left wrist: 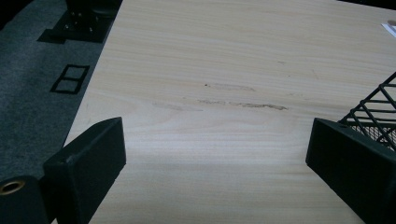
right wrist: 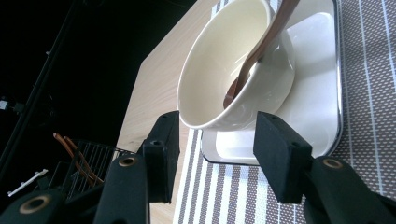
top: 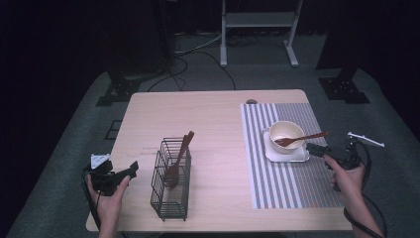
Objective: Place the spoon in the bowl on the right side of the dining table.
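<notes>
wooden fork handle points right from bowl.

The left gripper is held low at about eight o'clock on the table, its jaws spread wide and pointed toward two o'clock. The right gripper is held at about four o'clock, aimed toward nine o'clock, its jaws parted with nothing pressed between them. Both forearms are brought in from six o'clock.
</notes>
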The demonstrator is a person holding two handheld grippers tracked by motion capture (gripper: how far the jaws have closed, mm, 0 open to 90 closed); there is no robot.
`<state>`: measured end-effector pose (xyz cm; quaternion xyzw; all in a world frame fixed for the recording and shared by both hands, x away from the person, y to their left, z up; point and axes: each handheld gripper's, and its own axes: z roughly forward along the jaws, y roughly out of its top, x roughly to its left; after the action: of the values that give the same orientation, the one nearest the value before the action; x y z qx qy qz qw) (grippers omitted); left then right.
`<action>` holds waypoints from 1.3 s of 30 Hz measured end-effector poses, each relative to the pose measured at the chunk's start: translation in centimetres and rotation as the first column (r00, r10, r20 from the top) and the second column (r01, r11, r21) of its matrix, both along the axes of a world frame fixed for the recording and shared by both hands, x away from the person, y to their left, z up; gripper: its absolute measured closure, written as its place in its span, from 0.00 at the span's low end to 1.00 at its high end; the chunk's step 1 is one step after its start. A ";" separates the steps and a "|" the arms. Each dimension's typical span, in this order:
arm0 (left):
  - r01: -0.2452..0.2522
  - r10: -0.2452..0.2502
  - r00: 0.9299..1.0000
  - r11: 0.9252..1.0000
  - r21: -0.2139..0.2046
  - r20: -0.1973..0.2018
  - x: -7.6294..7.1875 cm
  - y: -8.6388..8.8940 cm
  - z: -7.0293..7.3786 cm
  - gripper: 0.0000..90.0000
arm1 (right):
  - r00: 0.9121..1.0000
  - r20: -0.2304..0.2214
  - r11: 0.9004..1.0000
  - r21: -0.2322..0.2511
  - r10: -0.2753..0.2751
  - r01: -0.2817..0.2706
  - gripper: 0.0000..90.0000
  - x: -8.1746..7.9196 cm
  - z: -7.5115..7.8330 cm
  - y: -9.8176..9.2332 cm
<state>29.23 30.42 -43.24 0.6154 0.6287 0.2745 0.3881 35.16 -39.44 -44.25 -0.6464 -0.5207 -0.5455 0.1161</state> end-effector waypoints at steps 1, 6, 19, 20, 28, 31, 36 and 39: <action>0.002 -0.002 1.000 1.000 0.002 0.001 0.0 0.0 0.0 0.04 | 1.000 0.002 1.000 0.002 0.000 0.000 0.55 0.0 -0.1 0.1; -0.001 0.001 1.000 1.000 0.001 0.000 0.0 0.1 0.0 0.04 | 1.000 0.005 1.000 -0.006 0.008 -0.008 0.53 -0.3 -0.2 0.3; -0.001 0.001 1.000 1.000 -0.003 0.000 0.0 0.0 0.0 0.04 | 1.000 0.009 1.000 -0.007 0.020 -0.020 0.49 -1.2 -0.8 0.8; -0.001 0.001 1.000 1.000 -0.004 0.000 0.0 0.0 0.0 0.04 | 1.000 0.010 1.000 -0.007 0.022 -0.022 0.49 -1.3 -0.9 0.8; -0.001 0.001 1.000 1.000 -0.003 0.000 0.0 0.0 0.0 0.04 | 0.999 0.012 0.999 -0.010 0.039 -0.039 0.48 -1.8 -1.3 1.2; 0.000 0.000 1.000 1.000 -0.003 0.001 0.0 0.0 0.0 0.04 | 0.999 0.017 0.999 -0.011 0.043 -0.043 0.47 -2.0 -1.3 1.4; 0.000 0.000 1.000 1.000 -0.003 0.000 0.0 0.0 0.0 0.04 | 0.998 0.019 0.998 -0.014 0.054 -0.054 0.46 -2.4 -1.2 1.7; 0.000 0.000 1.000 1.000 -0.003 0.001 0.0 0.0 0.0 0.04 | 0.998 0.025 0.998 -0.018 0.062 -0.061 0.46 -2.6 -1.3 1.9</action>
<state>29.23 30.37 -43.27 0.6146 0.6290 0.2738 0.3895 32.54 -37.49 -45.53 -0.6238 -0.5465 -0.5456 0.1206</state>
